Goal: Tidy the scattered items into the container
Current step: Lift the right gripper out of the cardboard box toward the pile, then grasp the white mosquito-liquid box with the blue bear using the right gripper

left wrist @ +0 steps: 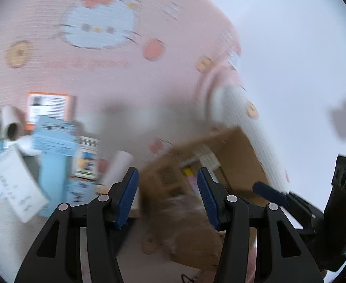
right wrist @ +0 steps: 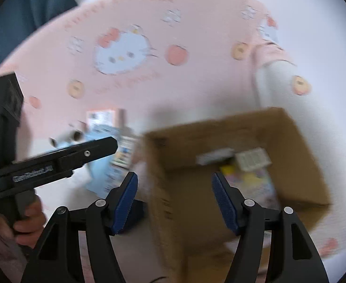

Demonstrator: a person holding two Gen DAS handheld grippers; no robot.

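Overhead, both tongs (left wrist: 167,195) (right wrist: 174,199) gape empty above a pink cartoon-cat cloth (right wrist: 149,89) and cardboard box (right wrist: 298,146).

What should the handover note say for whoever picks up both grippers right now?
Left gripper: open, nothing between its pads.
Right gripper: open and empty, poised over the cardboard box.
Box: sits on the pink cartoon-print cover; a few packets, one colourful, already lie inside.
Left to do: the pale blue boxes, the paper roll and the white packet are scattered to the box's left in the left wrist view. Frames are blurred, so an exact count is not possible.
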